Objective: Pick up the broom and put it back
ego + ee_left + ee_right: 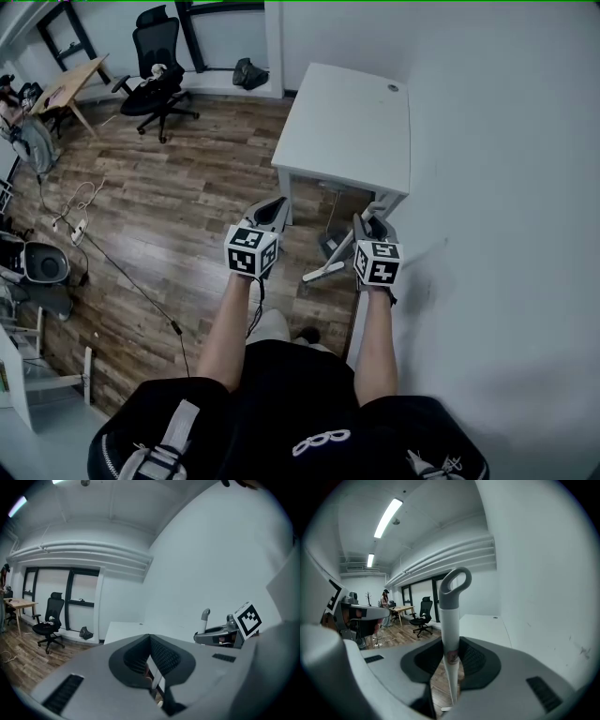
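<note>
Gripping the broom by its white handle in the right tongs, pads pressed on both sides, grey loop standing above them. Left tongs closed on nothing, just beside, near a leg of the white table. Broom upright, close to the wall, lower end down towards the wooden floor. Seemingly mid-carry; next, probably settling it against the wall, then easing the pads apart.
</note>
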`<state>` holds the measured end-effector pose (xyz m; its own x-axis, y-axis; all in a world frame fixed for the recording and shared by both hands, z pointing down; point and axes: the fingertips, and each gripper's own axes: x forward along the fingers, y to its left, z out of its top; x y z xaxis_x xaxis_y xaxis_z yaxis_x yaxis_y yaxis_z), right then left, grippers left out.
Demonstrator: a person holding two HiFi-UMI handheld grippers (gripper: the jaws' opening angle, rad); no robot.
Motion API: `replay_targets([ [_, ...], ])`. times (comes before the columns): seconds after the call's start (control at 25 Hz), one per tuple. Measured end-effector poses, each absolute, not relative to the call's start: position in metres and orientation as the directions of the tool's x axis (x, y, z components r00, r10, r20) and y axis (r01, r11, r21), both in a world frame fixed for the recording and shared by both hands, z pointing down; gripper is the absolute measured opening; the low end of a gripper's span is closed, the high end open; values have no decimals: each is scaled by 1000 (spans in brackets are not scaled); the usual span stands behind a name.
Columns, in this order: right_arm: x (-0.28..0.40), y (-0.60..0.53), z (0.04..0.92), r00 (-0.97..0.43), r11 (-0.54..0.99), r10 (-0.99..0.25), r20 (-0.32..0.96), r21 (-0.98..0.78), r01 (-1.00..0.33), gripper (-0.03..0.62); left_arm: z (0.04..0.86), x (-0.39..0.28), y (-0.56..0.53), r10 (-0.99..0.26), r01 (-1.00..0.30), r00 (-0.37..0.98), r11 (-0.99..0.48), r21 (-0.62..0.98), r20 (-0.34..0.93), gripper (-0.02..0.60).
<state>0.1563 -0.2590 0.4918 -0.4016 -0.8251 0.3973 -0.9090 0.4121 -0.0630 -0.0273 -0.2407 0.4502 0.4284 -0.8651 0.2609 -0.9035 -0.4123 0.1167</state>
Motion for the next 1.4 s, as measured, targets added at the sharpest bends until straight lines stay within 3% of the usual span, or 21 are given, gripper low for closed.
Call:
replay_targets([
  [0.64, 227, -285, 547, -255, 258, -837, 484, -63, -964, 115, 494, 6, -283, -823, -876, 482, -457, 151, 300, 6],
  [1.4, 249, -348, 688, -108, 143, -720, 685, -6, -990, 115, 606, 12, -392, -692, -814, 578, -525, 248, 432, 6],
])
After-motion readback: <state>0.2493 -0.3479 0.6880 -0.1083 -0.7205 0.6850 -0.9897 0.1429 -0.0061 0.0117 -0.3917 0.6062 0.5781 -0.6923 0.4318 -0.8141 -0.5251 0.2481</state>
